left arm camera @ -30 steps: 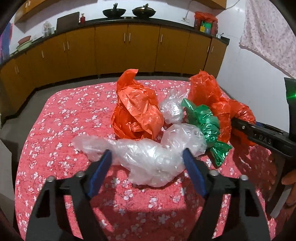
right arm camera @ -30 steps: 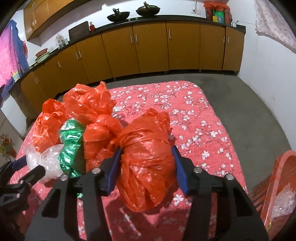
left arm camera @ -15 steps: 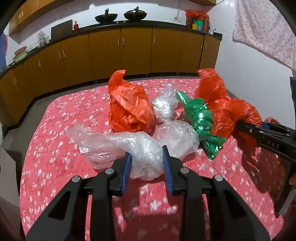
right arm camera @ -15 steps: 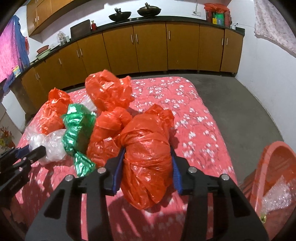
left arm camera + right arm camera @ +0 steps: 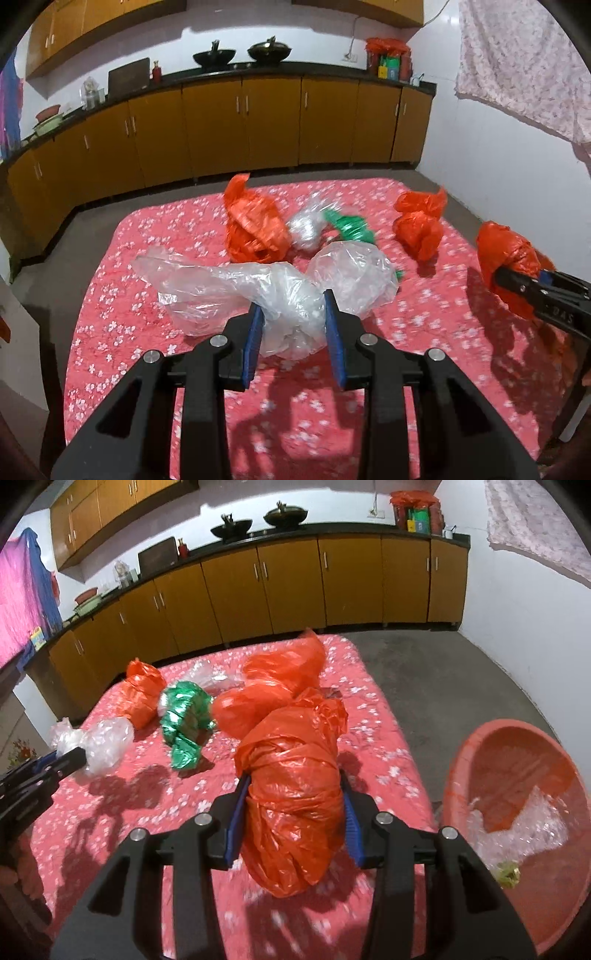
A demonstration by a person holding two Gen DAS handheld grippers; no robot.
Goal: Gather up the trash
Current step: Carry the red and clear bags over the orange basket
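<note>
My left gripper [image 5: 293,334] is shut on a clear plastic bag [image 5: 280,291] and holds it above the red flowered cloth [image 5: 147,332]. My right gripper [image 5: 293,821] is shut on an orange plastic bag [image 5: 291,775], lifted off the cloth; the bag also shows in the left wrist view [image 5: 506,258]. On the cloth lie other orange bags [image 5: 255,229] [image 5: 419,225], a green foil bag [image 5: 183,716] and a small clear bag [image 5: 306,225]. The left gripper with its clear bag shows at the left of the right wrist view [image 5: 66,760].
An orange-red tub [image 5: 535,760] stands on the floor right of the table, with clear plastic and a small scrap inside. Brown cabinets [image 5: 240,122] run along the back wall. Grey floor [image 5: 443,672] lies beyond the table.
Both grippers have closed on their bags and lifted them up and back. The orange bag has come away from the pile toward the right.
</note>
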